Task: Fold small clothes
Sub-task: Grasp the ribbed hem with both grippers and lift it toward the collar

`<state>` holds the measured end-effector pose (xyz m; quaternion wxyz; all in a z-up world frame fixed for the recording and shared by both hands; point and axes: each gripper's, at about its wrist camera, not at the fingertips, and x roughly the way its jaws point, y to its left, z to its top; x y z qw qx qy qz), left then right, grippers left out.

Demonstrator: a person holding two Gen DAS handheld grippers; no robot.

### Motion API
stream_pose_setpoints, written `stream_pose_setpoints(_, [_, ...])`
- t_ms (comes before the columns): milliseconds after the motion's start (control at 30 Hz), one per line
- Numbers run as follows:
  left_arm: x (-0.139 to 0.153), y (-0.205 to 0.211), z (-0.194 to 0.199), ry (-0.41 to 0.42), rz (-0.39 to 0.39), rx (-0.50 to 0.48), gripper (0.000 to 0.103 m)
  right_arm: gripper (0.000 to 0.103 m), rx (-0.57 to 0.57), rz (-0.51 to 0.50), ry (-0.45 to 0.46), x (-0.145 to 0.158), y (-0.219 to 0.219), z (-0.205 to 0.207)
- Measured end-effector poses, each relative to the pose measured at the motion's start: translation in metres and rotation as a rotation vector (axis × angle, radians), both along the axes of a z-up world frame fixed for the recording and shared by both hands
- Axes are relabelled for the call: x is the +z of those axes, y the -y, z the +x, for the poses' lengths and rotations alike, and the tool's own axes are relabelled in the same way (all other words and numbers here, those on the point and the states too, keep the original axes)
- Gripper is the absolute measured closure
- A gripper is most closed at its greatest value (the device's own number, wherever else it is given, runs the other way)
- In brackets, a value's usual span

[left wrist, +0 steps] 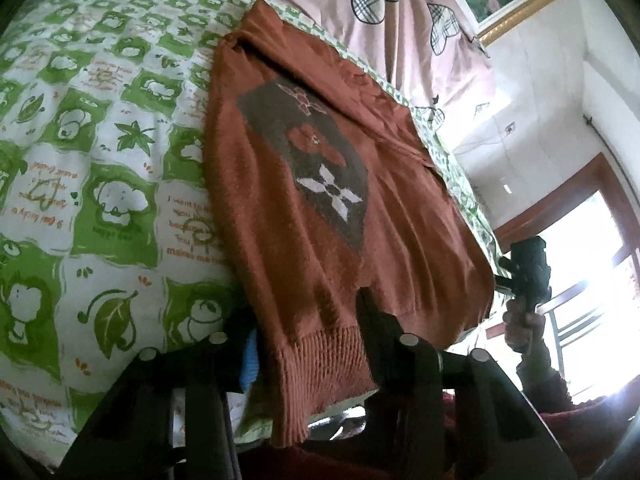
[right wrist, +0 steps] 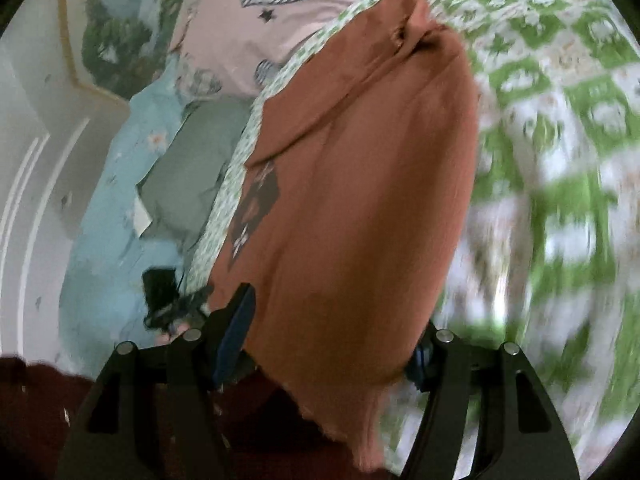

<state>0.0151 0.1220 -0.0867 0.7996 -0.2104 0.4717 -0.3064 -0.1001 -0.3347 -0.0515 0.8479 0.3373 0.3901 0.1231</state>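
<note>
a: sweater [left wrist: 304,208], rust-brown knit, lies on the green-and-white printed sheet [left wrist: 100,168] that covers the bed, near its edge, with the ribbed hem hanging off toward the cameras.

b: what's on the front of it?

a: dark panel [left wrist: 308,160] with flower shapes, one white and one red. in the left wrist view one side of the sweater is folded inward over the body, so the panel is partly hidden.

b: and the left gripper [left wrist: 308,344]?

a: its two fingers stand on either side of the ribbed hem, with the hem between them. the gap is narrow, but i cannot tell if the blue pads actually press on the knit.

b: right gripper [right wrist: 332,344]?

a: fingers spread wide, one at each side of the sweater's lower corner; the cloth lies between them and the jaws do not pinch it (that view is blurred on the sheet side). in the left view the right gripper shows past the sweater's far corner, with the person's hand [left wrist: 520,328] on its handle.

b: any bins or baskets?

a: i see none that hold anything. behind the sheet lies a pink quilt [left wrist: 404,36] with plaid hearts, and the right view shows a pale blue cover [right wrist: 108,224] with a grey-green cushion [right wrist: 188,176] on it.
</note>
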Motion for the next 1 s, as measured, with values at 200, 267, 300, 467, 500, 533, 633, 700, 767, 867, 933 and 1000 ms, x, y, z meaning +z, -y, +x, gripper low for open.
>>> stream_pose_setpoints(200, [0.002,0.006,0.001,0.011,0.037,-0.026,0.062,0.051,0.002,-0.007,0.024,-0.005,-0.010,-0.018])
stream_pose_setpoints(267, [0.001,0.005,0.001,0.008,0.041,-0.020,0.067,0.058,-0.002,-0.023,0.017,-0.007,-0.011,-0.020])
stream_pose_setpoints(300, [0.001,0.005,0.000,0.008,0.047,-0.015,0.073,0.066,-0.005,-0.044,0.003,-0.008,-0.011,-0.019])
stream_pose_setpoints(467, [0.003,0.001,-0.002,0.017,0.036,0.013,0.097,0.094,-0.016,-0.095,0.012,0.000,-0.016,-0.018])
stream_pose_setpoints(500, [0.008,0.002,-0.004,0.043,0.036,0.024,0.098,0.095,-0.020,-0.095,0.031,0.004,-0.017,-0.018])
stream_pose_setpoints(533, [0.013,0.003,-0.005,0.063,0.031,0.032,0.098,0.095,-0.028,-0.089,0.061,0.011,-0.018,-0.018])
stream_pose_setpoints(633, [0.030,0.003,-0.008,0.116,-0.003,0.057,0.099,0.095,-0.041,-0.061,0.140,0.026,-0.019,-0.015])
stream_pose_setpoints(700, [0.044,0.002,-0.006,0.153,-0.032,0.079,0.099,0.095,-0.048,-0.050,0.183,0.037,-0.018,-0.010])
stream_pose_setpoints(767, [0.057,0.002,-0.001,0.184,-0.046,0.101,0.099,0.095,-0.062,-0.051,0.210,0.046,-0.016,-0.002])
stream_pose_setpoints(867, [0.078,0.003,0.017,0.229,-0.067,0.141,0.099,0.095,-0.100,-0.051,0.254,0.060,-0.007,0.015])
stream_pose_setpoints(933, [0.091,0.003,0.033,0.267,-0.077,0.171,0.099,0.095,-0.137,-0.054,0.280,0.070,0.002,0.028])
stream_pose_setpoints(1000, [0.103,0.004,0.051,0.293,-0.078,0.200,0.099,0.095,-0.170,-0.071,0.295,0.080,0.010,0.038])
